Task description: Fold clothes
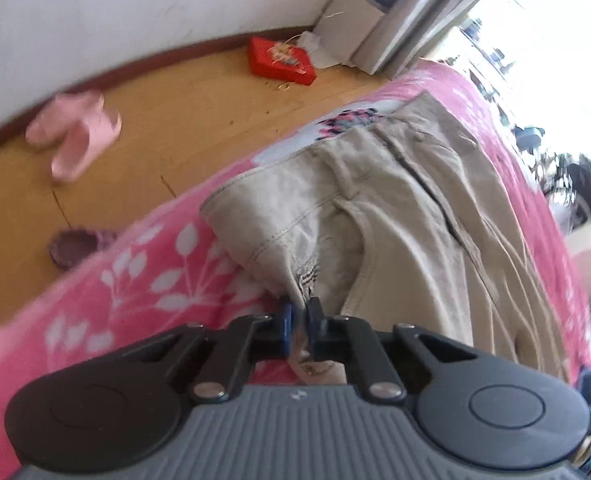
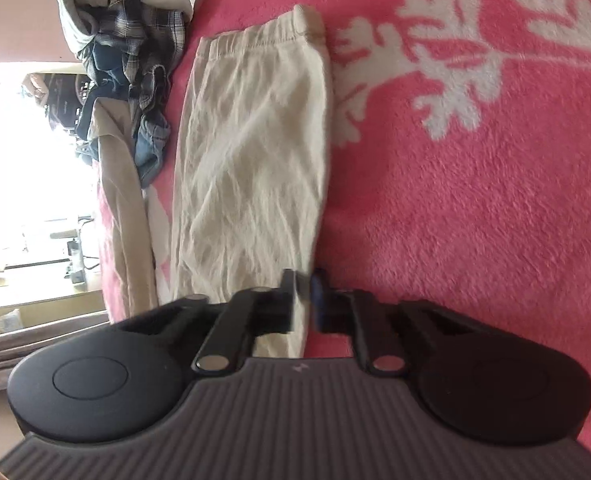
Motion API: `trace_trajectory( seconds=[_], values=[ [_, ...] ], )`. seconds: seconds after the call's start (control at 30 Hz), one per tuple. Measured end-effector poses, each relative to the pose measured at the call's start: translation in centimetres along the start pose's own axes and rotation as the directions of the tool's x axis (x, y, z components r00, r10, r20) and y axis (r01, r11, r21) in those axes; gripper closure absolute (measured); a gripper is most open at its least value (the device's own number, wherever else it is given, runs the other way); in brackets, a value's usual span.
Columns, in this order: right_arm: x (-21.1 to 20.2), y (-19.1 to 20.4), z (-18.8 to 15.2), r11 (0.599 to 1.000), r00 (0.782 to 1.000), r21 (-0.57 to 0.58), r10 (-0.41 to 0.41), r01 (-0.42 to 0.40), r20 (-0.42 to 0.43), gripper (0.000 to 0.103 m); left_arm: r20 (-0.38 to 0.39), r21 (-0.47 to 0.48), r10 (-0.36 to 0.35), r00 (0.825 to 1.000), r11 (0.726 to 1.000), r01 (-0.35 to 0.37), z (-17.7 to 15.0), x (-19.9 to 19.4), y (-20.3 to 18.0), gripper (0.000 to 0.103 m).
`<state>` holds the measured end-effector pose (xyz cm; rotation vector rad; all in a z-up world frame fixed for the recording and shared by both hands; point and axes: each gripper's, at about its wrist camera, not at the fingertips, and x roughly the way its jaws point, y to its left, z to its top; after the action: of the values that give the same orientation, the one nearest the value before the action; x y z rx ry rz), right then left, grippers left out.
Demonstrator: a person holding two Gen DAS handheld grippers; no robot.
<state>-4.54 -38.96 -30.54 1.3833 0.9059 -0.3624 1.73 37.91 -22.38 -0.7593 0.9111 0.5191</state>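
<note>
Both grippers pinched the trousers.
Left gripper [image 1: 298,312] held the trousers [image 1: 395,208] at the waist, right gripper [image 2: 304,284] clamped a leg; legs stretched away lengthwise.

Both wrist cams close, angled down; share beige trousers [image 1: 395,208] on pink blanket [image 2: 475,220].

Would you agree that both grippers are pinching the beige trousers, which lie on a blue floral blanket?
Not quite: the blanket is pink with white flowers, as both wrist views show. The left gripper and right gripper do pinch the beige trousers.
</note>
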Motion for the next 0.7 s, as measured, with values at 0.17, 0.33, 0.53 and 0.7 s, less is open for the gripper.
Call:
trace_trajectory(
  seconds=[0.17,0.33,0.53,0.7],
  values=[
    [-1.8,2.3,0.9,0.988,0.998,-0.144,-0.057,0.059,0.017,0.102,0.011,0.054,0.063,0.998,0.997,-0.064,2.5,-3.4,0.5,0.095],
    [-0.8,1.7,1.4,0.984,0.995,-0.153,-0.100,0.095,-0.026,0.099,-0.028,0.136,0.125,0.992,0.983,-0.120,2.2,-2.2,0.2,0.096],
    [-1.7,-0.3,1.6,0.997,0.998,-0.060,-0.057,0.057,-0.005,0.102,-0.008,0.176,0.163,0.987,0.972,-0.159,1.5,-1.9,-0.2,0.095],
    [-5.3,-0.2,1.0,0.978,0.986,-0.126,-0.163,0.167,0.042,0.103,0.005,0.224,0.175,0.985,0.960,-0.171,1.7,-1.7,-0.4,0.095]
  ],
)
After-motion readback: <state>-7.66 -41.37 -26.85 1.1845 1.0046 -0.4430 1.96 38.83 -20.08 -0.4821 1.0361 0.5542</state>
